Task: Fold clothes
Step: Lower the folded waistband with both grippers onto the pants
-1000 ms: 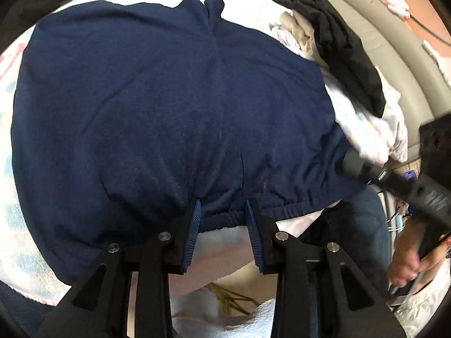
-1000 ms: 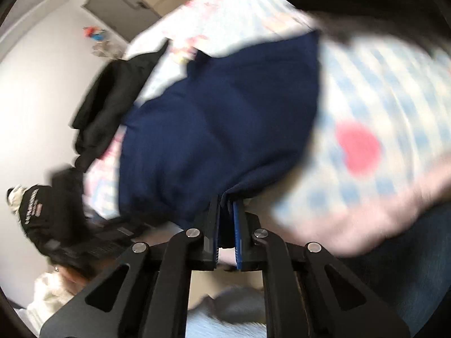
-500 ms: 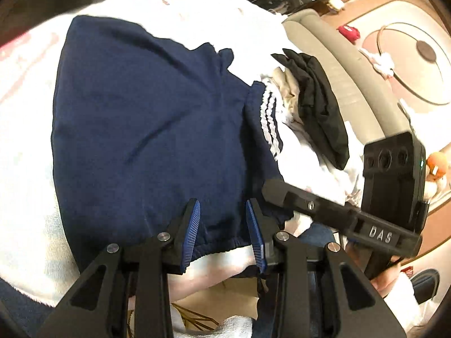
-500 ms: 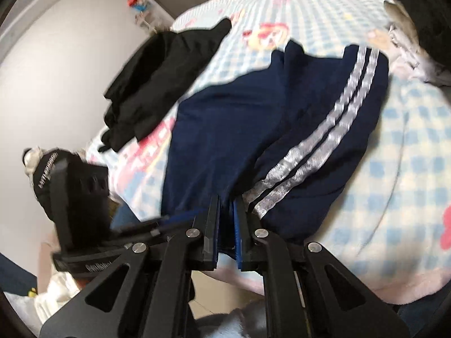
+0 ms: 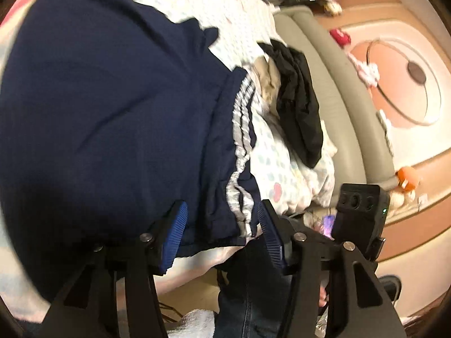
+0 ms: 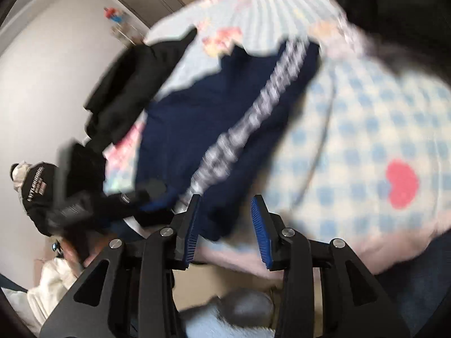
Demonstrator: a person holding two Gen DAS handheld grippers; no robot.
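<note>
Navy shorts [image 5: 112, 112], folded, on bed [image 6: 366, 129]. Left tongs [image 5: 222, 225], right tongs [image 6: 225, 222]: jaws just opening, hem between, ungripped. Withdraw straight back; avoid snagging fold.

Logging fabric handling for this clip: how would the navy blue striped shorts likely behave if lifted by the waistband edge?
The navy blue shorts with white side stripes would probably hang limp: they drape and wrinkle over the checked bedspread. They look thin, so likely light. The folded-over layer may well fall open when lifted.
</note>
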